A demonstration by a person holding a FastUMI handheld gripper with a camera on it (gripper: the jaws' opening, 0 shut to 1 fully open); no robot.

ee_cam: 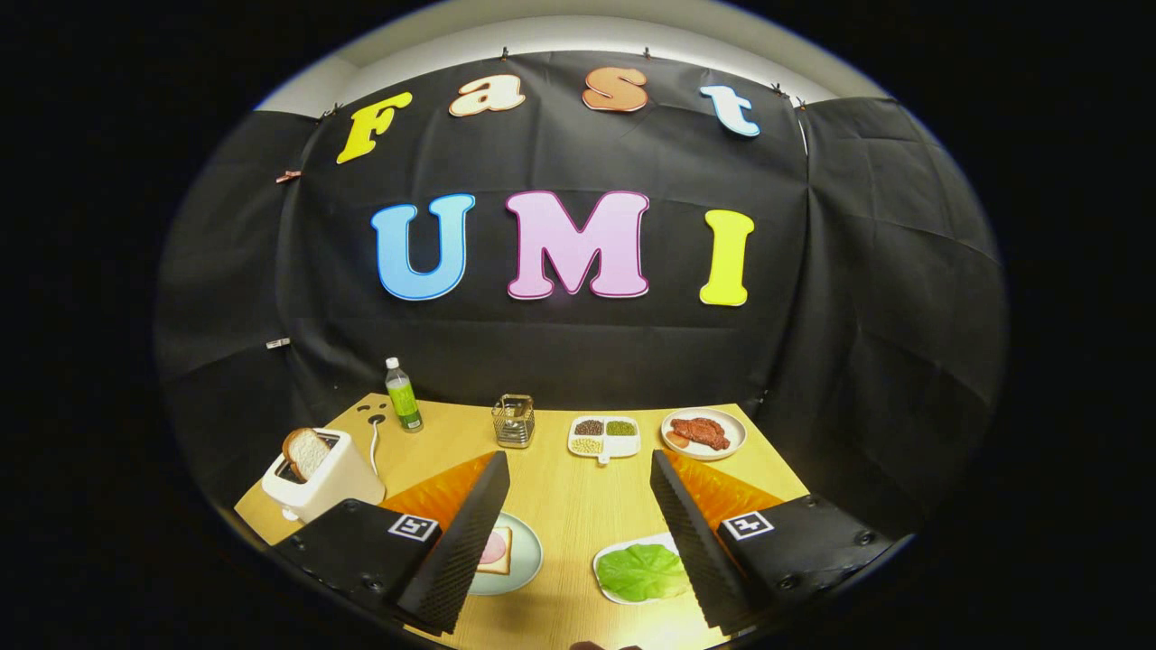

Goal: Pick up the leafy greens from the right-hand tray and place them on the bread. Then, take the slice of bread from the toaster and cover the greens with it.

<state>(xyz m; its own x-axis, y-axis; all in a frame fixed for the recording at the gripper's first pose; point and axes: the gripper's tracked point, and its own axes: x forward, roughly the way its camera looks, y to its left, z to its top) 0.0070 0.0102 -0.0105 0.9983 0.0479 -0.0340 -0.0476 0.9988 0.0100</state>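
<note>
Gripper view: gripper is held w/ fingers spread wide, nothing gripped. Leafy greens are seen on a white tray just inside the right finger; bread w/ ham is plated by the left finger. Greens are judged light, floppy, tear-prone; best pinched at an edge.

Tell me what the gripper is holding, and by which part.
Nothing. The gripper is open, its fingers spread apart above the table, with the leafy greens lying untouched on their tray.
</note>
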